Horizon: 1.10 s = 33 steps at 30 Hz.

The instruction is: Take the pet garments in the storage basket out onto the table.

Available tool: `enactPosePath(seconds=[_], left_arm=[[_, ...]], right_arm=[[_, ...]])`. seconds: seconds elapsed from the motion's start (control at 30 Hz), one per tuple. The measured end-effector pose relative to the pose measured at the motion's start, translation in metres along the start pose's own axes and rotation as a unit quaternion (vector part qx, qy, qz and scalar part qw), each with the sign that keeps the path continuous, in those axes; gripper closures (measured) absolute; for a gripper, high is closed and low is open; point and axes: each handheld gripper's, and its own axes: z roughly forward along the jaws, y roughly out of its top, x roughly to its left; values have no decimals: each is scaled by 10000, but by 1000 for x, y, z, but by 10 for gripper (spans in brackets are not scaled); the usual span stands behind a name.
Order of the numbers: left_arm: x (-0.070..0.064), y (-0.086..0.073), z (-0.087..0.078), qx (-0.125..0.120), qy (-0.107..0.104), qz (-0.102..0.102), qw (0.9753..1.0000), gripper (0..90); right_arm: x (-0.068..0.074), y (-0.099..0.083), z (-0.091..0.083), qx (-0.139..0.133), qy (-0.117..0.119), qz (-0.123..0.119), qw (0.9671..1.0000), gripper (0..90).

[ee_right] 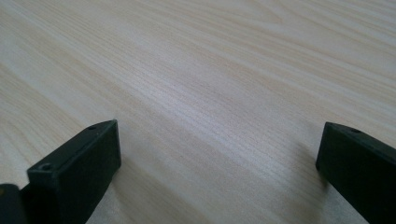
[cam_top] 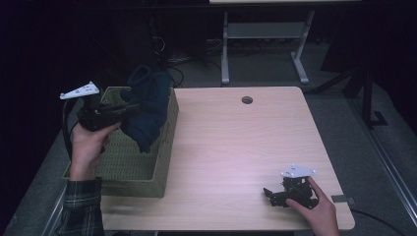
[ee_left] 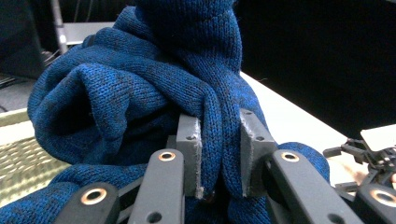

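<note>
The basket [cam_top: 147,169] takes up the table's [cam_top: 236,142] left edge, its far half blocked by the blue knit [cam_top: 147,105] that hangs from the left gripper [cam_top: 129,109] over it. From the basket's right wall to the right edge the table is bare. The right gripper [cam_top: 269,195], jaws wide apart, rests by the near right corner.

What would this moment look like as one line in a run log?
left gripper: shut on sweater, lifted above basket | right gripper: open, low over table
</note>
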Motion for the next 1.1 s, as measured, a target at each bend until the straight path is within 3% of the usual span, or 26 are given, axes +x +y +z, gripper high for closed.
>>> enactPosePath(seconds=[0.73, 1.1], left_arm=[[-36, 15, 52, 103, -633, 301, 9975, 730], [-57, 17, 85, 265, -945, 491, 9940, 733]], right_arm=[[0, 0, 0, 4, 1, 7, 10000, 0], [0, 0, 0, -6, -3, -3, 10000, 0]])
